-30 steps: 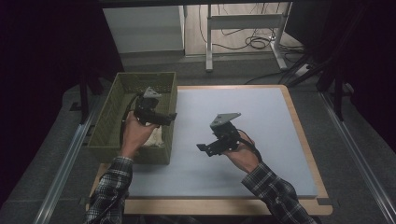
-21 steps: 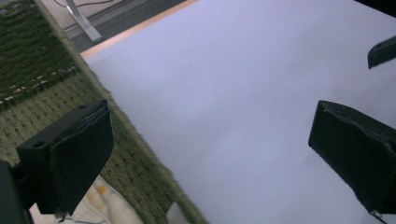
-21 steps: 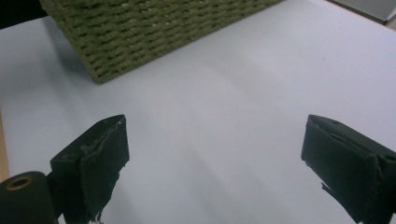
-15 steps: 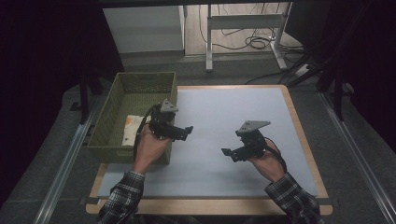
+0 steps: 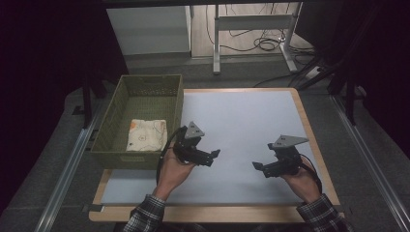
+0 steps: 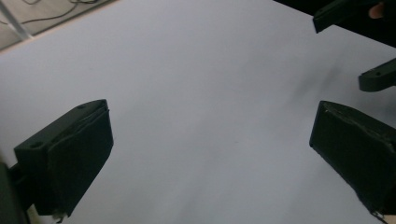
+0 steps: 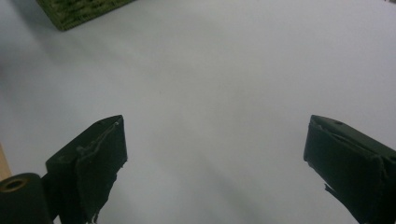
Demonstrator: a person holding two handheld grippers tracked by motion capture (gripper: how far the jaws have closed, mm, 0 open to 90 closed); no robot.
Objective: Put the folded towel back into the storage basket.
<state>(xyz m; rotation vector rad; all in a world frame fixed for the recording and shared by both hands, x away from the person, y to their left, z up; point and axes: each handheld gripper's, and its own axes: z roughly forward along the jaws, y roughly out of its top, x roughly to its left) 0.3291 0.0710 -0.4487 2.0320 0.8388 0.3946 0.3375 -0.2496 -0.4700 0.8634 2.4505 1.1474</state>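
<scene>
We hold a two-jaw tool in each hand above the pale sheet covering the table (image 5: pixel 251 121), in the lower half of the high view. Our left tool (image 5: pixel 212 155) sits just left of centre, its jaws pointing toward the right of the frame and standing apart, gripping nothing; in the left gripper view its two black pads (image 6: pixel 74 154) frame bare white sheet at the lower corners of the picture. Our right tool (image 5: pixel 260 169) hangs at lower right of the high view, jaws aimed back toward the left of the frame, likewise spread wide and empty; the right gripper view shows its pads (image 7: pixel 93 163) low at either side with plain sheet between them. The two tools face each other, well apart, with open sheet between. In the upper right corner of the left gripper view, the tips of the right tool show dark against the sheet. At middle left of the high view stands an olive woven basket (image 5: pixel 112 125), its near wall just beside our left hand (image 5: pixel 171 169). Inside it, toward the near end, lies a folded cream cloth (image 5: pixel 146 135) with a faint orange print. A corner of the basket shows at the top left of the right gripper view.
</scene>
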